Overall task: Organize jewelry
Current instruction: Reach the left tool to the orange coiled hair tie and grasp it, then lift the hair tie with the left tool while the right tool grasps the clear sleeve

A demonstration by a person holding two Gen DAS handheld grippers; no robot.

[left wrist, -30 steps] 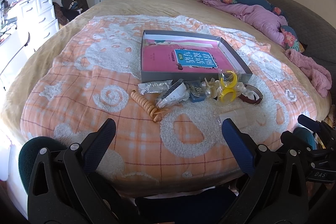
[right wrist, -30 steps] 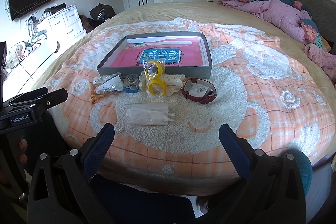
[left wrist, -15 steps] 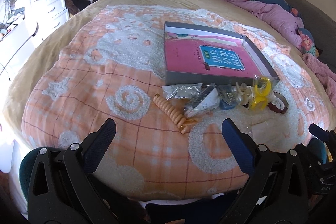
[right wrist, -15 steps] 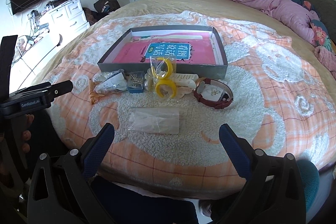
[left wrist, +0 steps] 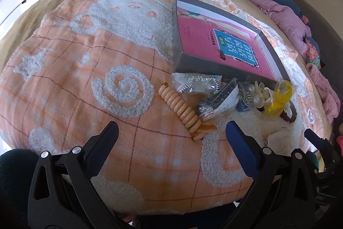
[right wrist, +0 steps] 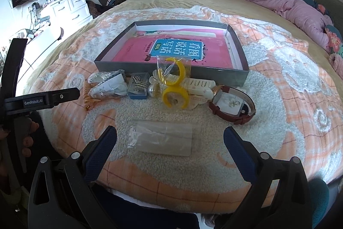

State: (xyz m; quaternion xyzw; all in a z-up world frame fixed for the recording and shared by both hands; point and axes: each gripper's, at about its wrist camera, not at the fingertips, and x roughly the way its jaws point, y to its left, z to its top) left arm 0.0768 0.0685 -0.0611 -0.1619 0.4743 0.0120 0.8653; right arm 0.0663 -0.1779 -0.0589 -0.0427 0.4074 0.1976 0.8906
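Left tongs (left wrist: pixel 170 132): released, jaws wide, nothing between them. Hovering low over the near edge of the bed blanket (left wrist: pixel 85 61), pointed at the peach coil bracelet (left wrist: pixel 182 109), tilted so the scene leans right. In the right wrist view the left unit (right wrist: pixel 42 99) shows at far left, a person's fingers (right wrist: pixel 26 138) wrapped under it.

Right tongs (right wrist: pixel 170 140): also released, empty. Held level above the blanket edge, aimed at a clear plastic bag (right wrist: pixel 163 140) that lies flat just ahead of the fingertips.

Jewelry sits in a row on the blanket against the near wall of the grey tray (right wrist: pixel 235 78): coil bracelet at far left, bagged silver pieces (right wrist: pixel 107 87), small clear box of clips (right wrist: pixel 138 88), yellow cuffs in a bag (right wrist: pixel 174 89), cream hair claw (right wrist: pixel 199 86), brown-strap watch (right wrist: pixel 233 107) at right. Nothing of it is inside the tray.

Writing: "GenRobot.AI" on the left unit's arm. Tray holds a pink book (right wrist: pixel 171 50) with a blue label, large Chinese characters 看图说话写话, upside down from this side. Smaller print not legible.
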